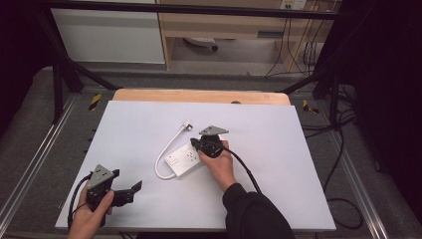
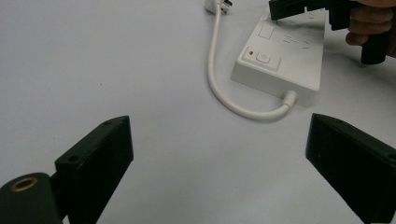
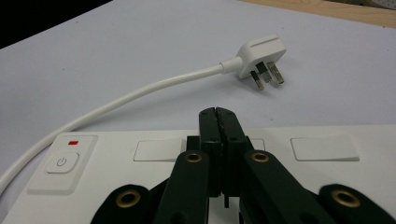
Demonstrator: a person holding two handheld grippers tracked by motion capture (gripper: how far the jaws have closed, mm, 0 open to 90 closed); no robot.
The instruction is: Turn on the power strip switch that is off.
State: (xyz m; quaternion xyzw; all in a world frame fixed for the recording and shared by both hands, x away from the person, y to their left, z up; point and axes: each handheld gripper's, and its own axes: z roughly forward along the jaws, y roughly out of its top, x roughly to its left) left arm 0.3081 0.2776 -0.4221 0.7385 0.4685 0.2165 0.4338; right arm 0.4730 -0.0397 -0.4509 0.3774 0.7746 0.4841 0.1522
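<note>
The right gripper [image 3: 218,116] has its jaws pressed together, empty, over the top face of the white power strip [image 1: 185,158] on the table [image 1: 278,149]; the strip's plug [image 3: 261,58] lies beyond them; the left gripper [image 1: 130,191] holds its jaws wide apart, the strip ahead of them.

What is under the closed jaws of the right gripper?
Under the right gripper lies the white power strip, on the table. Its jaws are shut. The gripper covers the strip's middle, so any socket there is hidden.
</note>
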